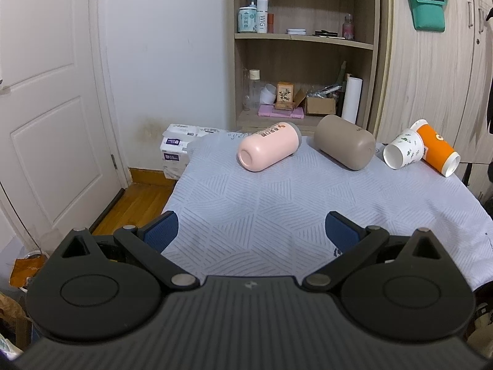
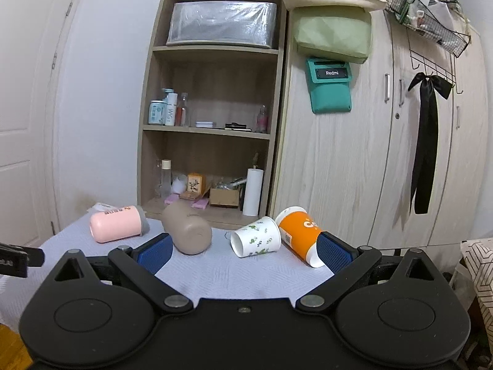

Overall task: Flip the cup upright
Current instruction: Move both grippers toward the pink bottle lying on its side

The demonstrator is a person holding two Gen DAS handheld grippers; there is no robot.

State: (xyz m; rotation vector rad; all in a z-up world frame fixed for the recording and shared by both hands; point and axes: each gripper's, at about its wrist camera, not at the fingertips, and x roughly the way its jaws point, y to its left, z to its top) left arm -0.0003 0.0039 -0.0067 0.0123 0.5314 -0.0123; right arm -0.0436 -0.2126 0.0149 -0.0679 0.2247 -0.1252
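My left gripper [image 1: 252,232] hovers low over the near part of the table [image 1: 277,203], jaws spread wide and holding nothing; all the cups lie well beyond its blue pads. My right gripper [image 2: 243,251] is likewise released and empty, and from its camera the cups sit just past the fingertips, framed between the two pads.

Four cups lie on their sides on the pale patterned cloth, in a row along the far edge. From the left: one pink tumbler [image 1: 268,147] with its mouth toward me, one taupe tumbler [image 1: 344,141] near it but apart, one white paper cup with green leaf print [image 1: 403,148], and one orange paper cup [image 1: 437,148] touching the white one. None stands upright.

Behind the table is one open wooden shelf unit [image 1: 305,40].
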